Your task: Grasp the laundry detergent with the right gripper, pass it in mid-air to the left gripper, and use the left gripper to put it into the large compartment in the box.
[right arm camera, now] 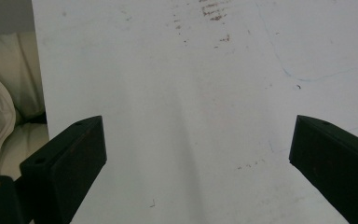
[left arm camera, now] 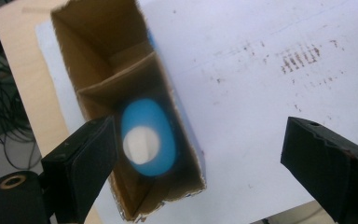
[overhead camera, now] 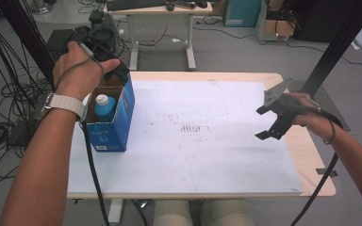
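Both claws are released: my left claw (overhead camera: 119, 71) hovers above the blue bottle (overhead camera: 104, 108) standing inside the blue carton (overhead camera: 118, 123); my right claw (overhead camera: 269, 121) idles over the bench (overhead camera: 207, 155). I judge a careless sweep could clip the carton's rim and topple it.

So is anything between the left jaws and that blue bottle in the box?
Nothing visible. The left gripper hangs open above the box; the blue bottle stands below, its white cap uncovered, cardboard walls around it.

Right gripper (right arm camera: 198, 154) over a white board (right arm camera: 191, 93), two black jaws rising from the bottom corners and standing wide apart with nothing between them, faint brown smudges (right arm camera: 212, 11) at the far edge, thin blue pen line (right arm camera: 307, 77) at right, cream cloth (right arm camera: 4, 107) at left
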